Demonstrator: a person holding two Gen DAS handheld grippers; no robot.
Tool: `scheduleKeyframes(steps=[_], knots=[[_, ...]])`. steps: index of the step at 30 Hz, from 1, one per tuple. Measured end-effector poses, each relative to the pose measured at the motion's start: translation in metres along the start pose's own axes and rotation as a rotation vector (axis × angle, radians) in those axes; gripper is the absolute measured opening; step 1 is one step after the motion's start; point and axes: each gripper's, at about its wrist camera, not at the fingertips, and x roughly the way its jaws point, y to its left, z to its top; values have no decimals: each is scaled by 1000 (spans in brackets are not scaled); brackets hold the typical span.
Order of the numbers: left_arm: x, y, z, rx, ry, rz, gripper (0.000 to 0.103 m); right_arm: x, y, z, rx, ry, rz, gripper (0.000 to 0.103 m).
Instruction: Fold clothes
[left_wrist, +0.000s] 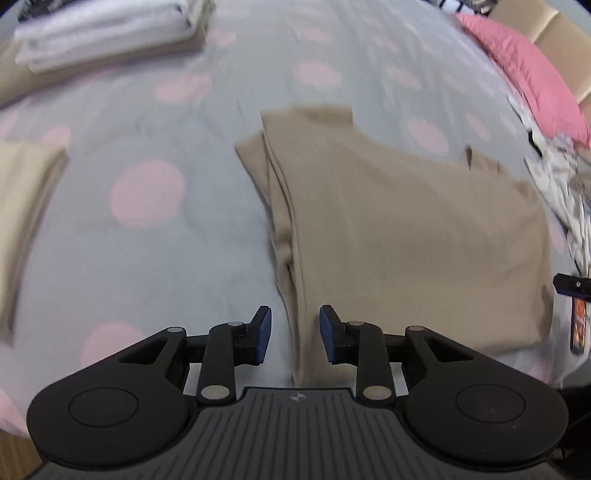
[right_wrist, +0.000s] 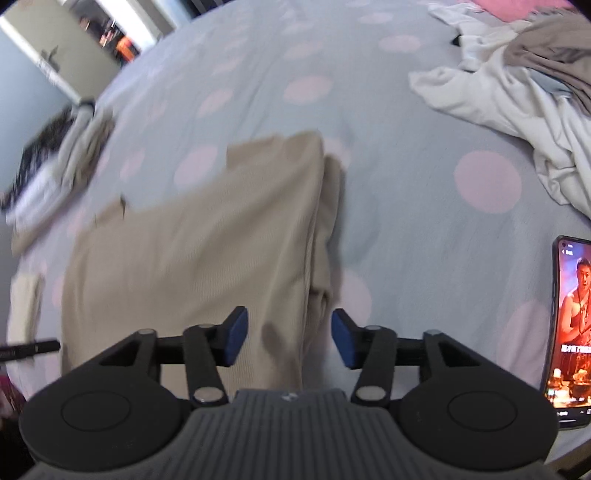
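Observation:
A folded beige garment (left_wrist: 406, 229) lies flat on the grey bed sheet with pink dots (left_wrist: 147, 240). In the left wrist view my left gripper (left_wrist: 295, 334) hovers over the garment's near left edge. Its blue pads (left_wrist: 263, 334) stand apart, with the layered fold showing in the gap and neither pad pressing on it. In the right wrist view the same garment (right_wrist: 203, 258) fills the middle. My right gripper (right_wrist: 290, 339) is open over the near right edge, the cloth's folded border running between the pads (right_wrist: 236, 338) untouched.
A stack of folded white clothes (left_wrist: 103, 33) sits at the far left and a folded beige piece (left_wrist: 22, 206) at the left. A pink pillow (left_wrist: 528, 74) and a heap of unfolded clothes (right_wrist: 517, 92) lie to the right. A lit phone (right_wrist: 572, 332) rests near the right edge.

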Motion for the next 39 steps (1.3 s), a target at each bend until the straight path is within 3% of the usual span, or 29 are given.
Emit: scheduleKeyframes(steps=[8, 17, 20, 22, 23, 30, 39], knots=[[23, -7, 52, 22, -53, -20, 26, 31, -4, 44, 86, -17, -4, 56], [69, 7, 53, -1, 3, -3, 25, 71, -23, 57, 144, 48, 12, 53], [73, 4, 52, 15, 2, 7, 26, 75, -25, 55, 137, 54, 28, 44], [73, 4, 51, 9, 1, 8, 26, 78, -25, 54, 147, 59, 55, 29], [73, 4, 51, 6, 0, 8, 26, 79, -24, 53, 147, 58, 51, 29], [63, 7, 50, -17, -24, 4, 26, 61, -10, 57, 149, 28, 48, 18], [31, 7, 52, -15, -101, 24, 26, 8, 42, 68, 147, -15, 206, 18]])
